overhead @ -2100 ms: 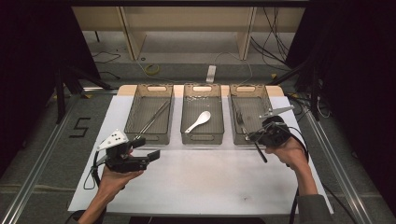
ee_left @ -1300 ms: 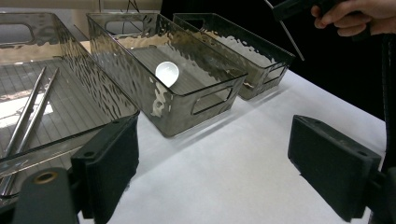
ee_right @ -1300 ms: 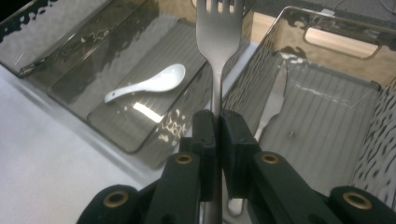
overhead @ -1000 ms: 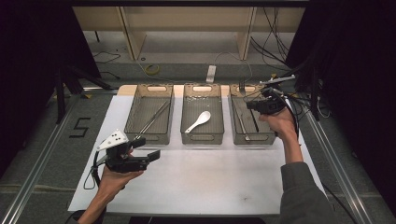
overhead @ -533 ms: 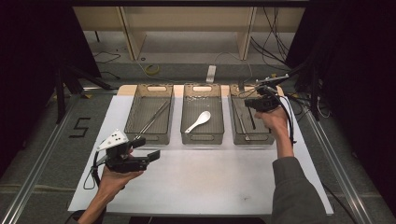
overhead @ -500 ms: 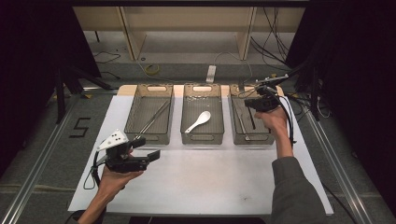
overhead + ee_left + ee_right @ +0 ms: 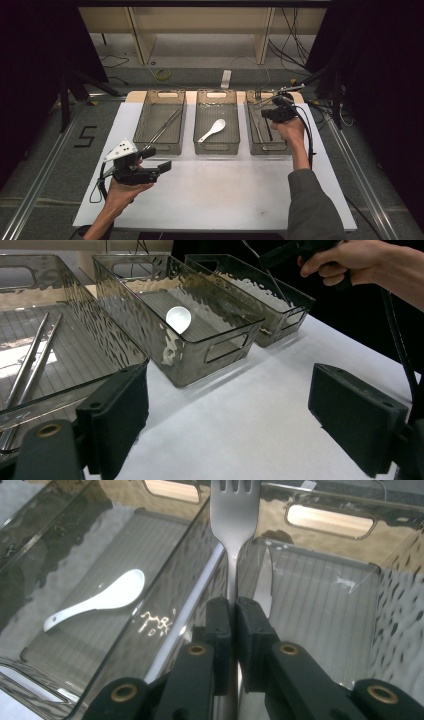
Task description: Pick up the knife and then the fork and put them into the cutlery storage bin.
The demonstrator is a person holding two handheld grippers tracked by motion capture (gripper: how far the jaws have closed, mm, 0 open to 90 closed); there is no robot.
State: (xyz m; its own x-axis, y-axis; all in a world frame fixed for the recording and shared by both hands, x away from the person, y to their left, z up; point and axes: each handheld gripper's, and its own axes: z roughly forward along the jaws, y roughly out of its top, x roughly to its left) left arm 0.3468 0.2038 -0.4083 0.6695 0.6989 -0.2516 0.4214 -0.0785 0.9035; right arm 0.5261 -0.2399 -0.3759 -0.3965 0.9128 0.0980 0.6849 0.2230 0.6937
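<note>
Right gripper (image 7: pixel 231 611), jaws clamped on a fork (image 7: pixel 233 515), has descended from its earlier height over the rightmost bin (image 7: pixel 260 145) at upper right, suggesting imminent release there; left gripper (image 7: pixel 240 420), jaws apart, waits empty at lower left.

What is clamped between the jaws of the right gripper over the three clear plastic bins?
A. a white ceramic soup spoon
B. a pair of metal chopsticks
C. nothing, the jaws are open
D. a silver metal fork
D: in the right gripper view the right gripper has its black jaws pressed on the handle of a silver metal fork, tines away from the camera, while the white ceramic soup spoon lies in the neighbouring bin.
</note>
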